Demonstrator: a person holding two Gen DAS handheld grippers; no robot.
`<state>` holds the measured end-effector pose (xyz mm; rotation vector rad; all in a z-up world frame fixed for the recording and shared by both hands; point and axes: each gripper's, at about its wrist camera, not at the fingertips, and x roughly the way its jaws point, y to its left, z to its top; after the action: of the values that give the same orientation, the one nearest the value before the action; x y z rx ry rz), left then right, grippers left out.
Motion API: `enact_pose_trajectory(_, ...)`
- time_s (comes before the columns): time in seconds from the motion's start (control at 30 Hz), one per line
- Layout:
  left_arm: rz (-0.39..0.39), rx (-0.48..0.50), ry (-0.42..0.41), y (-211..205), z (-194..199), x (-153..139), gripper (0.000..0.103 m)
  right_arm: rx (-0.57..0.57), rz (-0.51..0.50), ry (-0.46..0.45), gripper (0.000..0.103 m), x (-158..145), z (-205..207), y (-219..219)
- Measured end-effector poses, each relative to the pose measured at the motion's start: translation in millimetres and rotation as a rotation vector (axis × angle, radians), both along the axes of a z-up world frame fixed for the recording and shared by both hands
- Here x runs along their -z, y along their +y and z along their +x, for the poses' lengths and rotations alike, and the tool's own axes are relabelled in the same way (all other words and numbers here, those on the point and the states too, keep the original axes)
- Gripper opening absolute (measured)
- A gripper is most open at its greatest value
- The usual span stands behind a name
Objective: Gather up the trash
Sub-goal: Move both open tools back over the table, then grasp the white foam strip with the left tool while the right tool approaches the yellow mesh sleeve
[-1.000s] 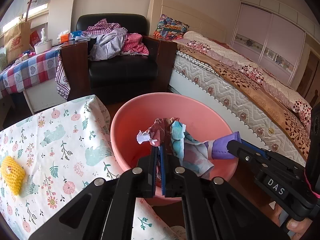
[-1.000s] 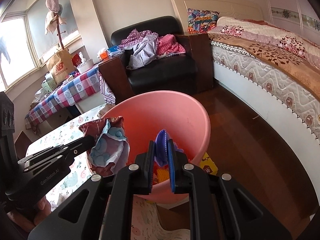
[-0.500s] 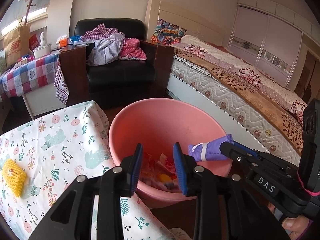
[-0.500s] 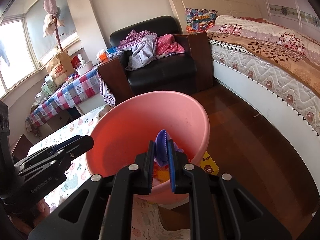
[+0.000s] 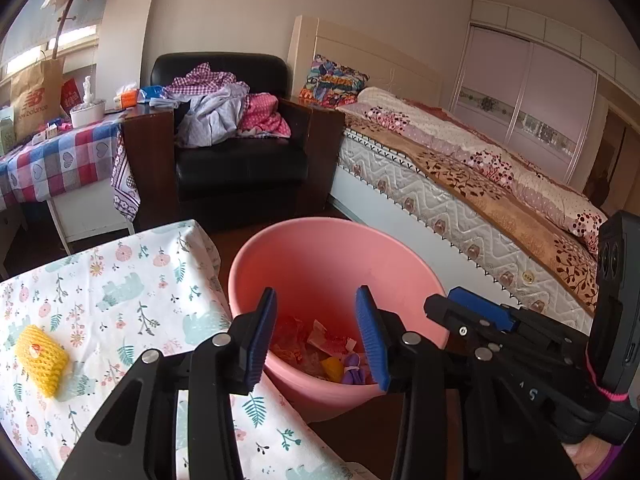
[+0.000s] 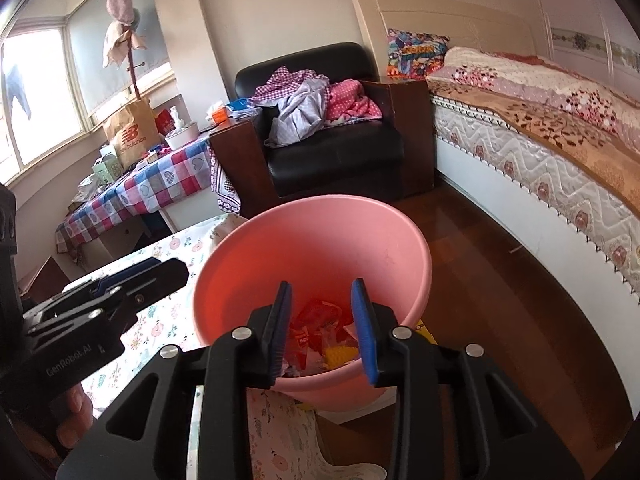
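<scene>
Crumpled wrappers lie heaped in the bottom of the pink bin, a purple bundle among them, perhaps a knotted bag. Above the rim the left gripper and the right gripper have just been opening, jaws apart with nothing between them. A yellow foam net rests on the floral tabletop beside the bin.

Clothes heaped on black armchair

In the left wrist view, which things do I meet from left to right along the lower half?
Yellow foam net → floral tablecloth → pink bin → right claw.
</scene>
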<state>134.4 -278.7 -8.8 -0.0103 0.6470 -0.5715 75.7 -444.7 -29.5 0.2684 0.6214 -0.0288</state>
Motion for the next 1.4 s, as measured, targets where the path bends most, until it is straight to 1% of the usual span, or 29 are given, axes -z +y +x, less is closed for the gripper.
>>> enact_pose_trajectory(0.3,-0.003,-0.005,-0.036,27,-14,-16,0.043,-0.084,-0.012,-0.019,0.031,-16,-12,32)
enact_pose_trajectory(0.43,0.004,-0.017,-0.055,53,-22,-24,0.045,-0.136,-0.019,-0.014,0.031,-20,-17,50)
enact_pose_trajectory(0.63,0.040,-0.052,-0.090,100,-38,-31,0.047,-0.194,-0.022,-0.005,0.031,-22,-26,74)
enact_pose_trajectory(0.83,0.057,-0.105,-0.080,154,-55,-29,0.048,-0.246,-0.008,0.026,0.032,-15,-32,94)
enact_pose_trajectory(1.0,0.079,-0.144,-0.037,194,-70,-13,0.048,-0.312,-0.001,0.065,0.032,-5,-37,117)
enact_pose_trajectory(1.13,0.102,-0.158,0.014,215,-78,6,0.048,-0.373,0.028,0.108,0.032,5,-37,135)
enact_pose_trajectory(1.27,0.112,-0.127,0.082,227,-85,27,0.048,-0.436,0.033,0.157,0.032,15,-38,154)
enact_pose_trajectory(1.4,0.118,-0.065,0.131,230,-87,44,0.053,-0.482,0.018,0.208,0.032,26,-39,170)
